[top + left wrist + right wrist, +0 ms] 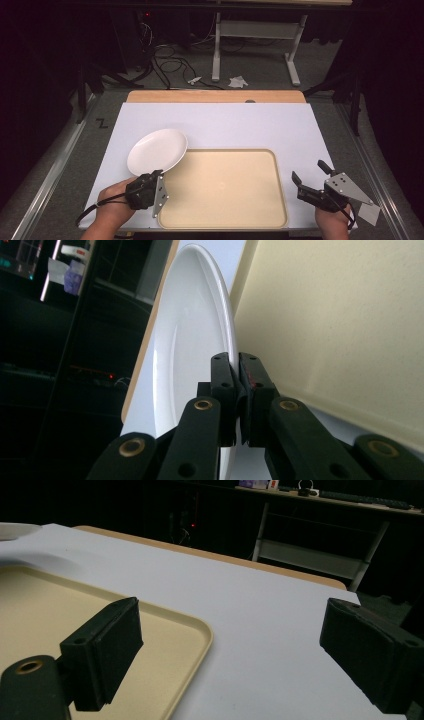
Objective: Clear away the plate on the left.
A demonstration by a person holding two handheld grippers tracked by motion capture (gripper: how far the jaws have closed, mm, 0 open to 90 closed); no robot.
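My left gripper (159,173), low and left of centre in the high view, has its jaws pinched shut on the near rim of the white plate (157,150), which stretches up and left from it and hangs tilted over the upper-left corner of the beige tray (280,200), so the tray's open middle lies just down and right of the plate. My left hand (112,202) is turned so the plate stands nearly edge-on, as the left gripper view shows. My right gripper (310,176) waits at the lower right beside the tray's right edge, low over the white counter (240,125), jaws spread wide and empty.
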